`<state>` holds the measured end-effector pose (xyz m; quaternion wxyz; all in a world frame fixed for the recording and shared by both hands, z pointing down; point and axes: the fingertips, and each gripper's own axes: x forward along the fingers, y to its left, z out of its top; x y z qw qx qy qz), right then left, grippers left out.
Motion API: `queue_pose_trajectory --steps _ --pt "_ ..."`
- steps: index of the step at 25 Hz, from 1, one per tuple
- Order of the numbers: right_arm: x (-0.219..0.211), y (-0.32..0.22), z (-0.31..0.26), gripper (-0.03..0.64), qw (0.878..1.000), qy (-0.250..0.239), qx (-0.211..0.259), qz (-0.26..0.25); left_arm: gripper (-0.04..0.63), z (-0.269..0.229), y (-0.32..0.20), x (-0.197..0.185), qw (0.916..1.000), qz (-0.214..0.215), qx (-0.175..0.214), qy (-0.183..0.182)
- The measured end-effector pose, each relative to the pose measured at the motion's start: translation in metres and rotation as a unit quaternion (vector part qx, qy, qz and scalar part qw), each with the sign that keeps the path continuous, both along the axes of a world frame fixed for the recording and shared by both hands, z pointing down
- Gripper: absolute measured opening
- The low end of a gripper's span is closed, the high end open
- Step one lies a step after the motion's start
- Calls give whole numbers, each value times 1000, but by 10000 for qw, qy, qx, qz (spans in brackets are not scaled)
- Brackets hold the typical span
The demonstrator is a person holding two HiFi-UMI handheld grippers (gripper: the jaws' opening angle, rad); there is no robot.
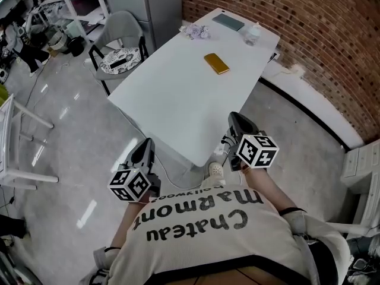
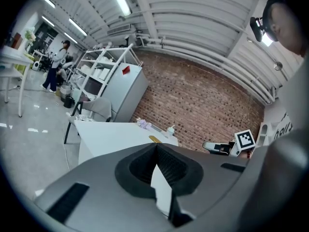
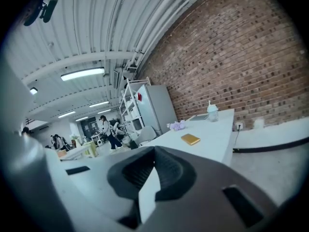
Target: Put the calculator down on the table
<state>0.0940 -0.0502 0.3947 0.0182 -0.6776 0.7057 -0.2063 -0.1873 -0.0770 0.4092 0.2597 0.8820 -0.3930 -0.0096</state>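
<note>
A flat yellow calculator point(image 1: 216, 63) lies on the white table point(image 1: 178, 100), past its middle toward the brick wall. No gripper touches it. My left gripper point(image 1: 146, 142) hangs off the table's near left corner, above the floor, jaws shut and empty. My right gripper point(image 1: 234, 116) hovers just off the near right corner, also shut with nothing in it. In the left gripper view the jaws point(image 2: 157, 146) meet at the tips, and the calculator point(image 2: 153, 139) shows small beyond them. From the right gripper point(image 3: 154, 149) the calculator point(image 3: 190, 138) lies well ahead on the tabletop.
At the table's far end are a grey-green notebook point(image 1: 228, 21), a small bottle point(image 1: 252, 34) and purple flowers point(image 1: 195, 31). A grey chair point(image 1: 119, 58) with a patterned cushion stands at the table's left. A brick wall point(image 1: 309, 34) runs along the right. People stand far back.
</note>
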Motion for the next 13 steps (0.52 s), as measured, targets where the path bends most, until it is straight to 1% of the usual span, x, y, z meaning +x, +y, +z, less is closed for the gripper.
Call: queue_pose_trajectory --steps 7,13 --pt "4 3 7 3 9999 70 -112 33 3 1 2 -2 10000 -11 0 32" --pt "14 -4 6 3 9998 62 -190 75 3 -2 -5 3 10000 -60 -8 41"
